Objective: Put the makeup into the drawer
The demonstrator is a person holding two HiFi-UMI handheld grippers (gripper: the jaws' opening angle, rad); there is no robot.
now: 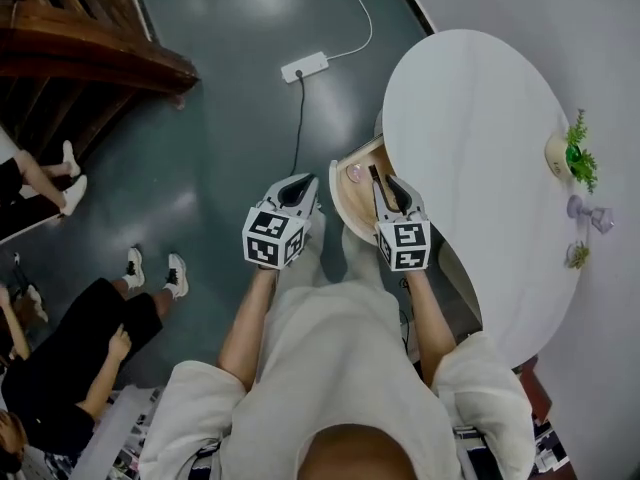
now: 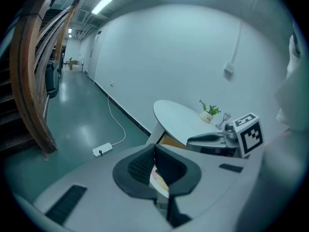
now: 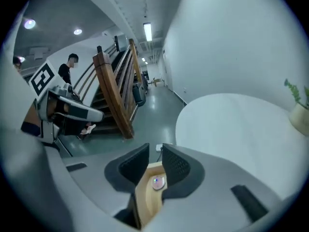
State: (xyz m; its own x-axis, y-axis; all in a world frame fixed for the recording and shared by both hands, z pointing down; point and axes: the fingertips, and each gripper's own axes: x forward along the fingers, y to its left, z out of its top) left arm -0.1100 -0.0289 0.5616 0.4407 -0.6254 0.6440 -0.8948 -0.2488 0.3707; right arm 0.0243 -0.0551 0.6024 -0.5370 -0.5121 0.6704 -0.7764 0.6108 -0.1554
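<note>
A wooden drawer (image 1: 345, 206) stands pulled out from under the round white table (image 1: 470, 118). In it lies a small round pink makeup case (image 1: 353, 173), also seen through the right jaws as the pink makeup case (image 3: 157, 181) on the drawer floor (image 3: 145, 199). My right gripper (image 1: 386, 181) hovers above the drawer, its jaws a narrow gap apart with nothing between them (image 3: 155, 150). My left gripper (image 1: 304, 182) is held left of the drawer over the floor, pads together and empty (image 2: 154, 149).
On the table's far side stand a small potted plant (image 1: 572, 153) and a purple glass piece (image 1: 592, 214). A white power strip (image 1: 305, 66) and its cable lie on the grey floor. A wooden staircase (image 1: 80, 48) is at top left; seated people (image 1: 90, 338) are at the left.
</note>
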